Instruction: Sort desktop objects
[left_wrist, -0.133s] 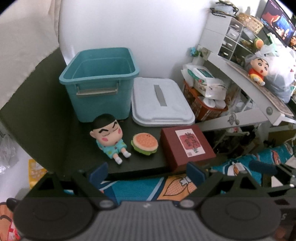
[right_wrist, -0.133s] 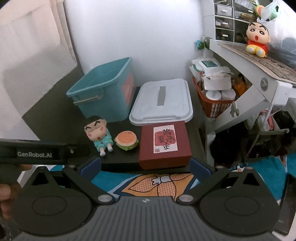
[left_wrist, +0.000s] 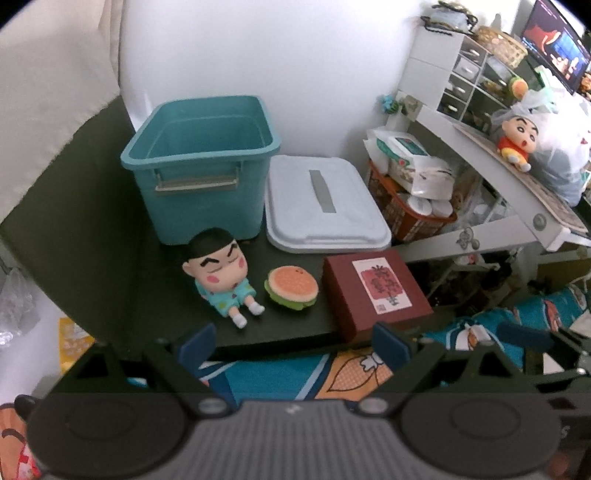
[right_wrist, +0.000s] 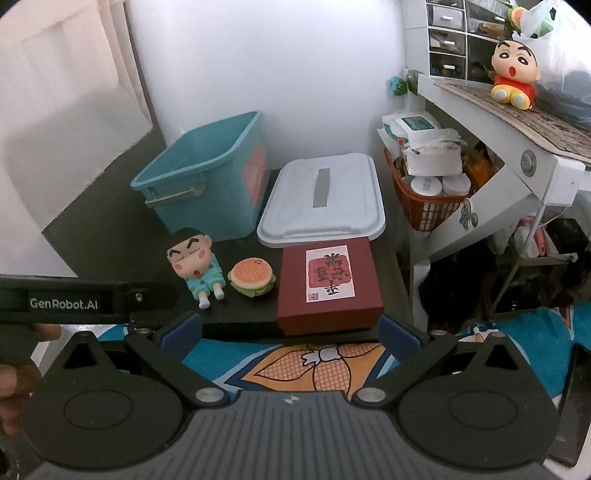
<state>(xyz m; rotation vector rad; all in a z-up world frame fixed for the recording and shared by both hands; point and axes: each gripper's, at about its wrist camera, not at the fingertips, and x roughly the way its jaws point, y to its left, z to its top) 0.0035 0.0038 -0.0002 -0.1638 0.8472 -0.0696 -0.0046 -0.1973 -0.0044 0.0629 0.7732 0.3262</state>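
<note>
Both your left tool and right tool are wide, empty. The dark red cardboard box overhangs the tabletop's near edge; a careless push could drop it.

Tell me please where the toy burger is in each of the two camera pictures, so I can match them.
Left wrist view: the toy burger lies a little left of centre on the dark table, between the doll and the red box.
Right wrist view: the toy burger lies left of centre, between the same two things.
Shared landmark: the teal bin stands behind the doll.
</note>
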